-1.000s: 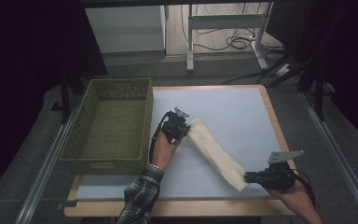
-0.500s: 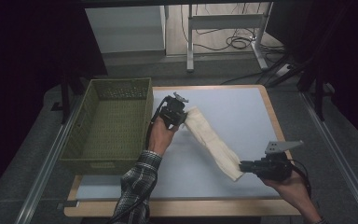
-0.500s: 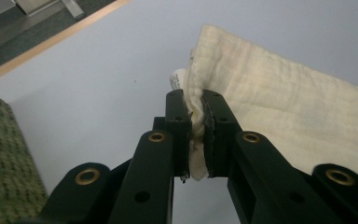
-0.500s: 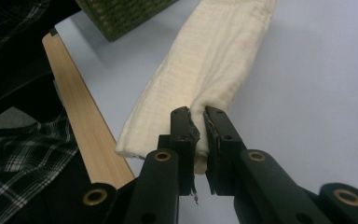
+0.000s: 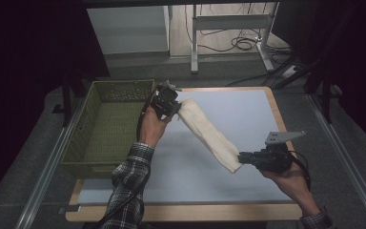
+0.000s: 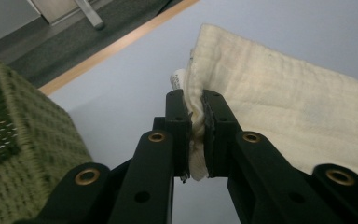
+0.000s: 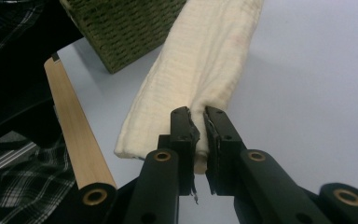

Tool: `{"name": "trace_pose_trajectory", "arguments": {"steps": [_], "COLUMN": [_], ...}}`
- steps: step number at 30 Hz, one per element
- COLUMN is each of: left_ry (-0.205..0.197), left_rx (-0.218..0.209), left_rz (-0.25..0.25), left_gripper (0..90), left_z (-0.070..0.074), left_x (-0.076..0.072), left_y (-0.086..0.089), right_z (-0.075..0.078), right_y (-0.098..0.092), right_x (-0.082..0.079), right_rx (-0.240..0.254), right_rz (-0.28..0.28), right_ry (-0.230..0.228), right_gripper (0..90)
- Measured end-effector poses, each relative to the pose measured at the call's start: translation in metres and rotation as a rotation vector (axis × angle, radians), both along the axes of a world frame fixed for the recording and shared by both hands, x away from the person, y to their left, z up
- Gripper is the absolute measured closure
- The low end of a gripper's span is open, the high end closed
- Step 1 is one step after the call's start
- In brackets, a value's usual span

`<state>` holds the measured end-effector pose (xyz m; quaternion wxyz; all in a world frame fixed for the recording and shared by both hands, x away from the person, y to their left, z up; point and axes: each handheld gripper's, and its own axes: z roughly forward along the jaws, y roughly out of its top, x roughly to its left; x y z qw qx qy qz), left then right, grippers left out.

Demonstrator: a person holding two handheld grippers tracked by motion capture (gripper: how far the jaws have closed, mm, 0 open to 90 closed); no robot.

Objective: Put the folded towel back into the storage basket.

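Note:
A cream folded cloth (image 5: 208,134) hangs stretched above the pale blue table (image 5: 238,109), running from upper left to lower right. My left gripper (image 5: 174,108) is shut on its far end beside the basket; the left gripper view shows the cloth (image 6: 279,98) bunched between the two black jaws at the left gripper (image 6: 196,119). My right gripper (image 5: 242,158) is shut on the near end; in the right gripper view the cloth (image 7: 200,60) stretches away from the right gripper (image 7: 198,130) toward the basket.
A green woven basket (image 5: 109,126) stands at the table's left side, close to my left hand. The table has a wooden rim (image 5: 186,212). A metal frame with cables (image 5: 228,28) stands on the floor beyond.
Both grippers have risen and lifted the cloth off the table. The left one moved toward the far edge by the basket; the right one moved up and inward.

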<state>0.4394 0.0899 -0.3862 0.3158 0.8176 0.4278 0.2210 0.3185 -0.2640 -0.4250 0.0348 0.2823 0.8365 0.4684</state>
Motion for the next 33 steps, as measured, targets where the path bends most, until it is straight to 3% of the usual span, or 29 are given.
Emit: {"name": "trace_pose_trajectory", "arguments": {"steps": [9,25,33], "left_ry": [-0.021,-0.038,-0.056], "left_rx": [0.009,0.013,0.012], "left_rz": [0.037,0.103,0.154], "left_gripper": [82.3,82.3,82.3], "left_z": [0.013,0.024,0.035], "left_x": [0.007,0.018,0.021], "left_y": [0.029,0.079,0.112], "right_z": [0.011,0.02,0.027], "right_y": [0.027,0.073,0.107], "right_x": [0.017,0.043,0.055], "right_rx": [-0.006,0.003,0.012], "right_rz": [0.007,0.02,0.03], "right_ry": [-0.016,-0.017,-0.012], "right_gripper": [82.2,82.2,82.1]}}
